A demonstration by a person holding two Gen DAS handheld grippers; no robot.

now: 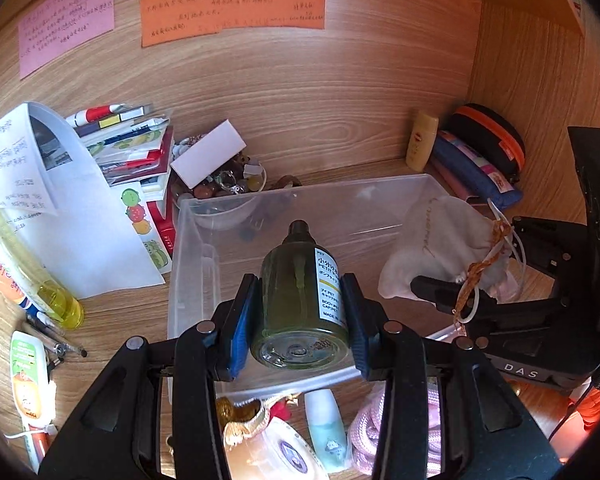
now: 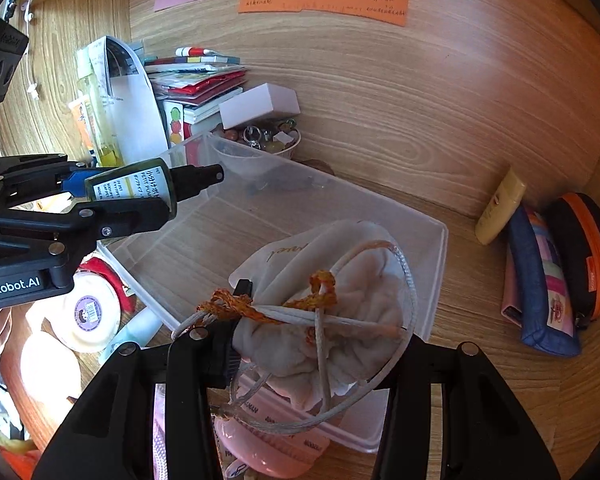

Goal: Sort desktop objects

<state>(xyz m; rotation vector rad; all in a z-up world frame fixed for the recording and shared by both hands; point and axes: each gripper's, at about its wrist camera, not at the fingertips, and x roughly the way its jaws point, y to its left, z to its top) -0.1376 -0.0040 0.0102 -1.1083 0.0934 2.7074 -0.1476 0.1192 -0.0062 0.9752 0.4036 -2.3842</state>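
My left gripper (image 1: 300, 316) is shut on a dark green spray bottle (image 1: 300, 300) with a white label, held lying flat above the near edge of a clear plastic bin (image 1: 188, 240). The bottle also shows in the right wrist view (image 2: 140, 184). My right gripper (image 2: 316, 328) is shut on a white drawstring pouch (image 2: 340, 280) with orange and white cords, held over the bin's (image 2: 436, 264) right side. The pouch shows in the left wrist view (image 1: 440, 248) too.
A bowl of beads (image 1: 224, 188), a stack of booklets (image 1: 132, 140) and white papers (image 1: 60, 208) stand behind the bin. A yellow tube (image 2: 500, 208), a blue pencil case (image 2: 540, 280) and a black-orange case (image 2: 588, 248) lie right. Small toiletries (image 1: 324, 428) lie in front.
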